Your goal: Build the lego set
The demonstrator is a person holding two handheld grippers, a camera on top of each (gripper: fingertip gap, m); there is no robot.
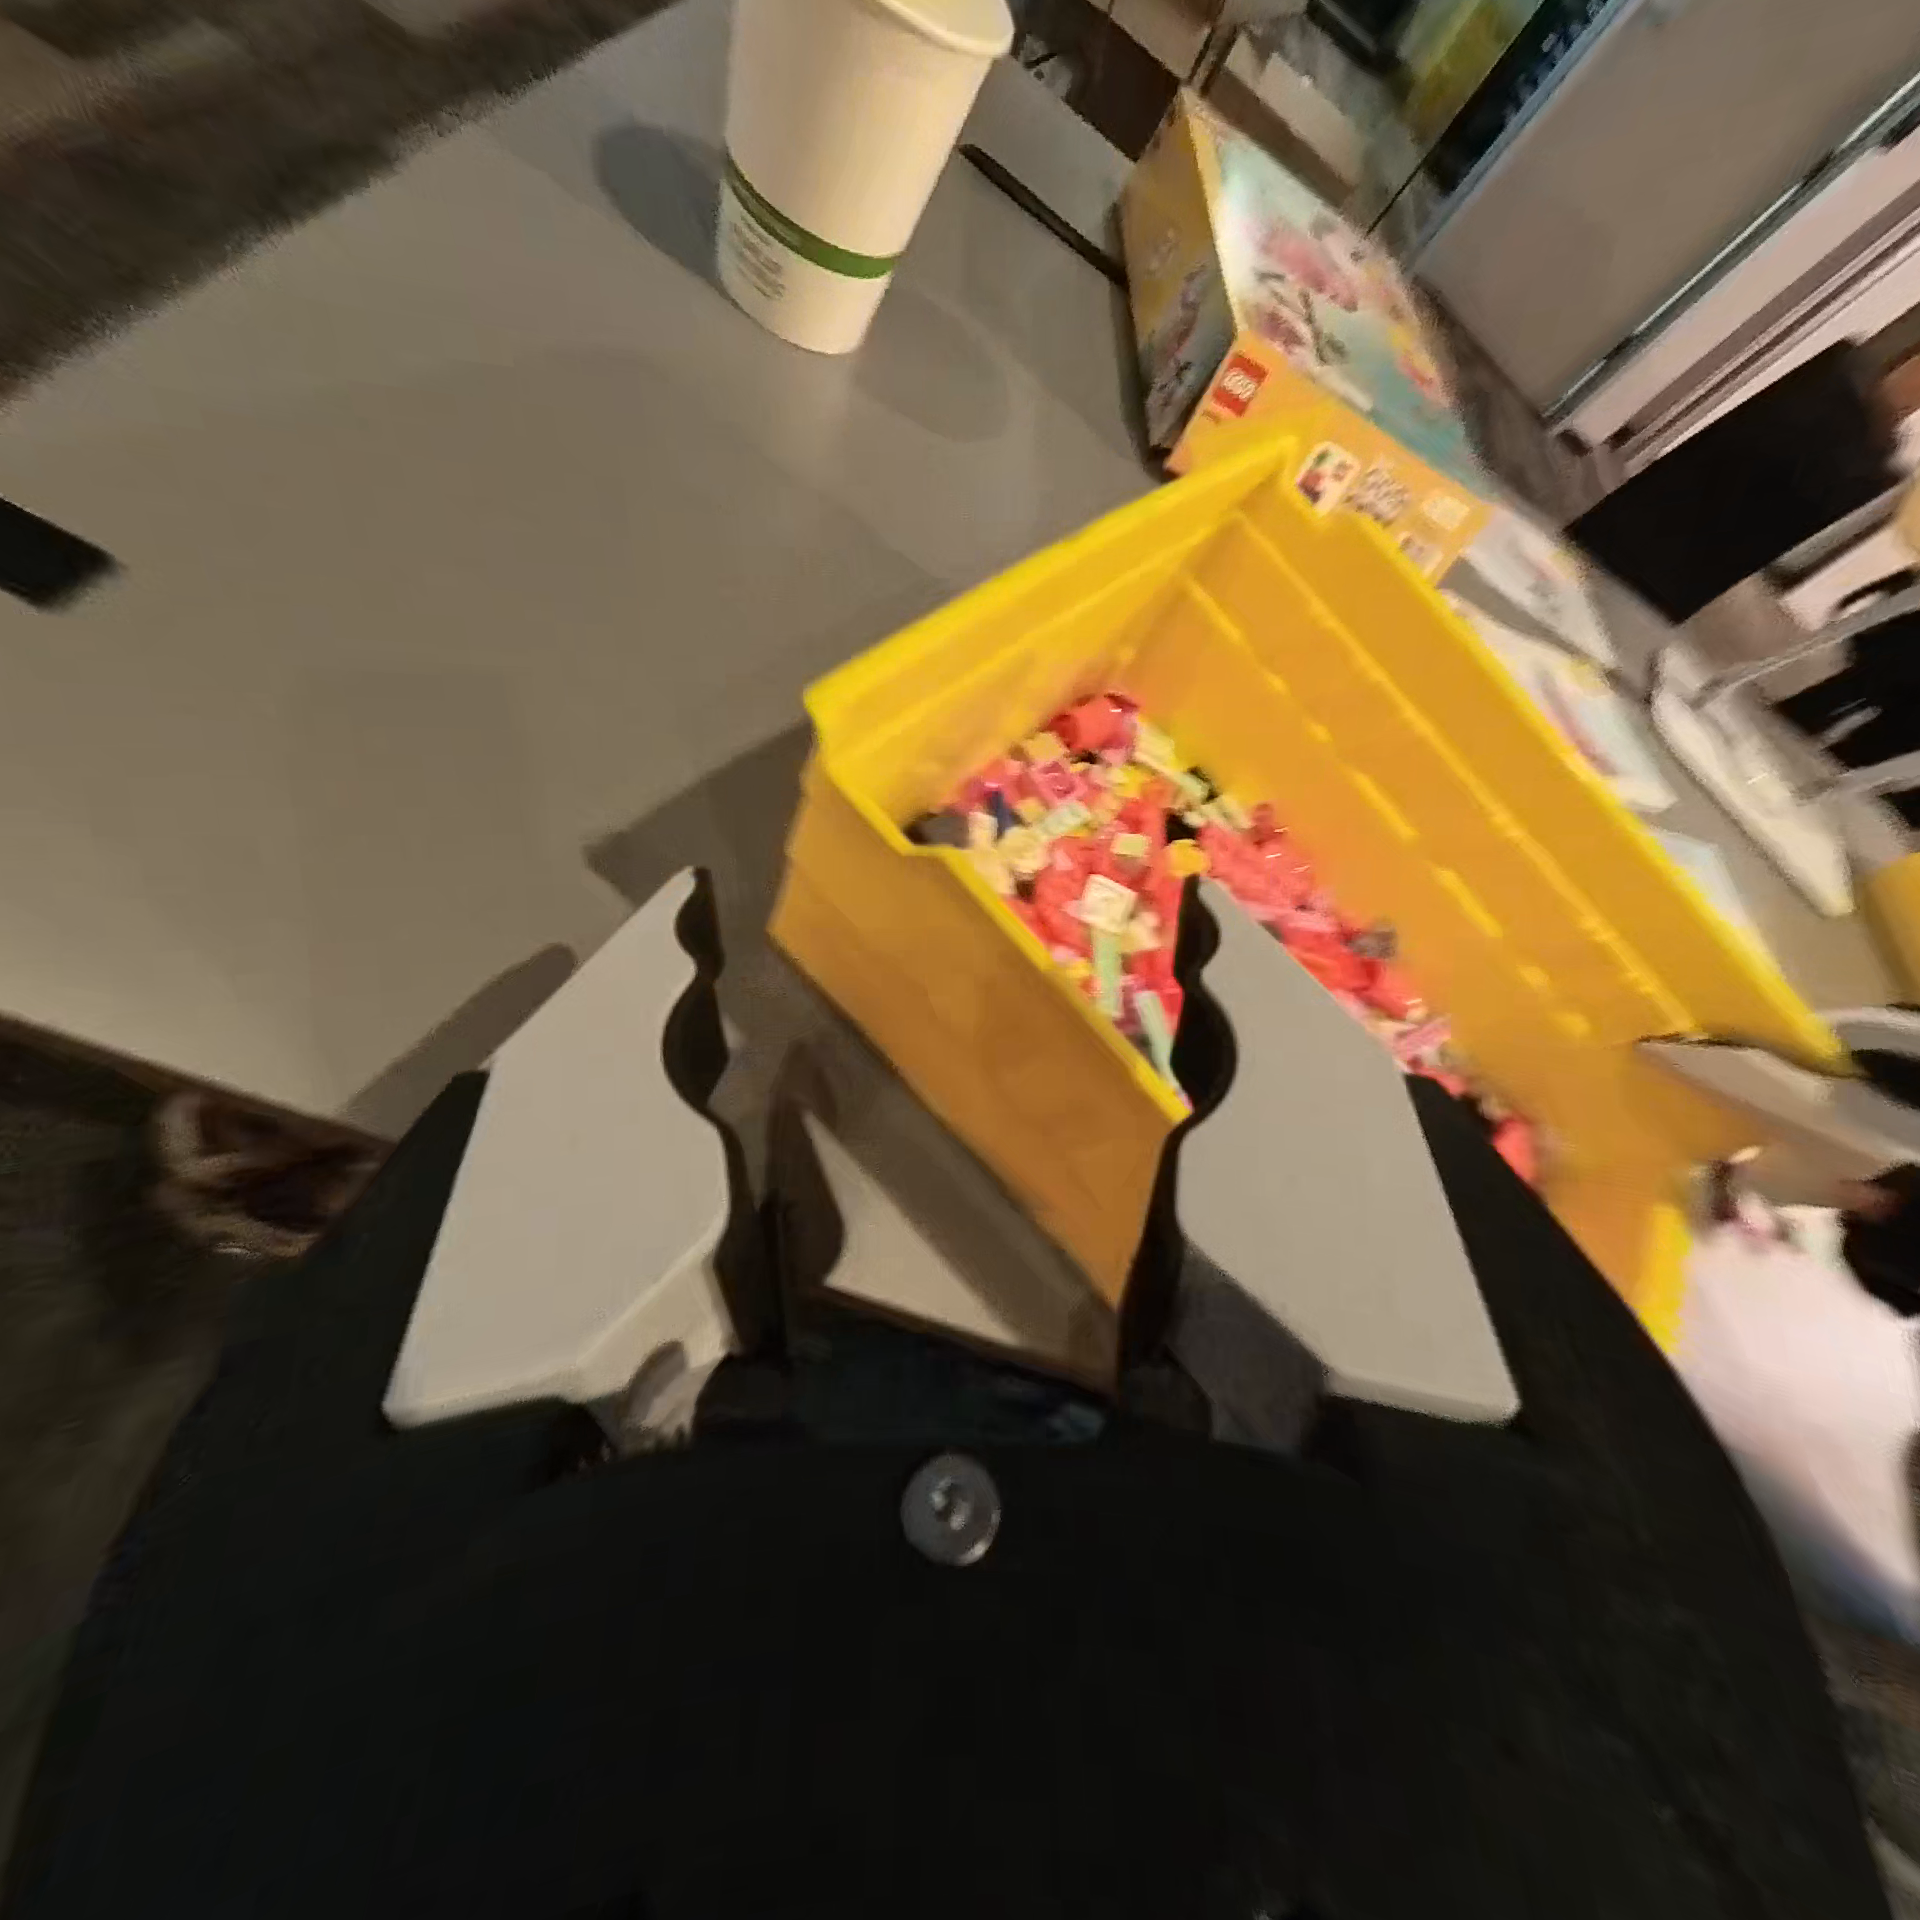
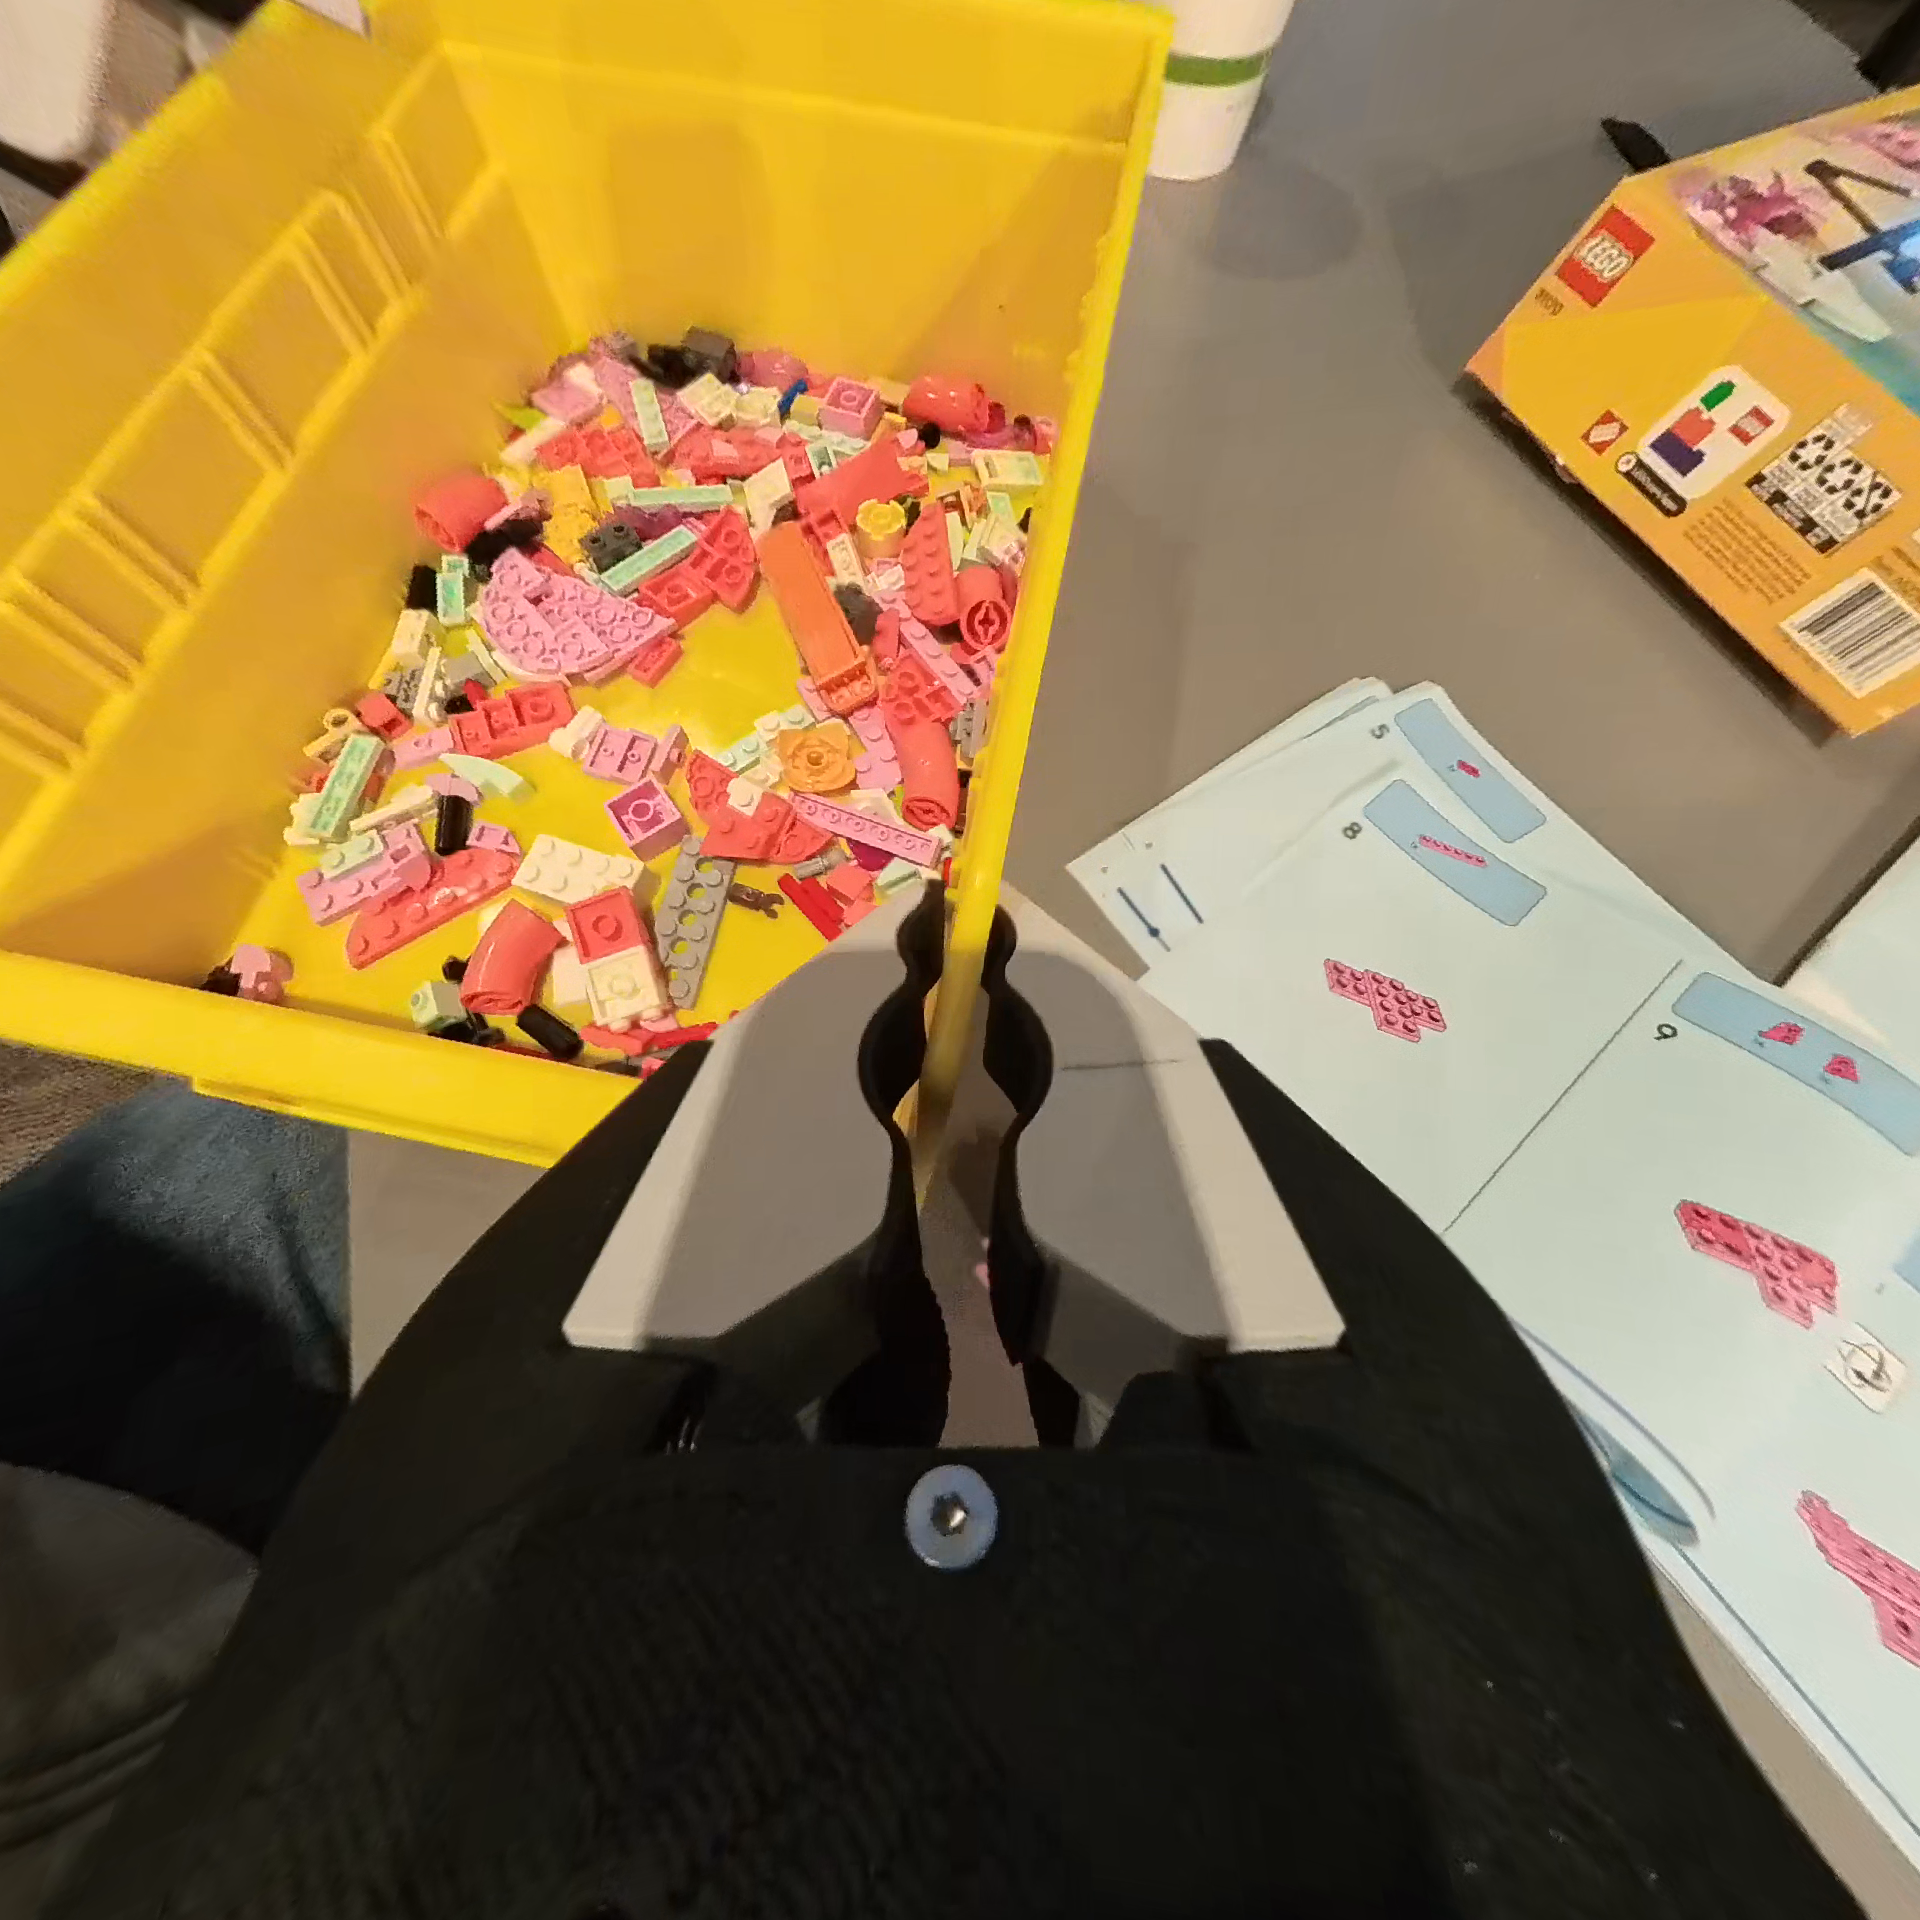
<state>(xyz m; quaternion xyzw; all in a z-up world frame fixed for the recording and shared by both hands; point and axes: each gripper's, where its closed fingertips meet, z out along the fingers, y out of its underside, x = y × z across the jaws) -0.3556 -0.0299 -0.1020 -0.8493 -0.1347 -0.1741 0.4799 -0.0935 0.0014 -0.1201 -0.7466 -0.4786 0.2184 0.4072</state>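
Right gripper (image 2: 954, 920) pinches the right wall of the yellow bin (image 2: 1049, 582), its fingers nearly together around it. Left gripper (image 1: 951, 894) hangs spread above the bin's corner. Loose lego pieces (image 2: 665, 665) lie inside, near the grey table's (image 2: 1351, 499) edge.

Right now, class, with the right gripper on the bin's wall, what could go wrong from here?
1. The right gripper pinches the yellow bin by one thin wall only. It may slip or tip, sending the loose bricks sliding or spilling.
2. The instruction booklet lies right beside that wall, so dragging the bin could crumple or cover it.
3. The left gripper hangs open by the bin's corner, with the paper cup beyond it. A broad swing might knock the cup.
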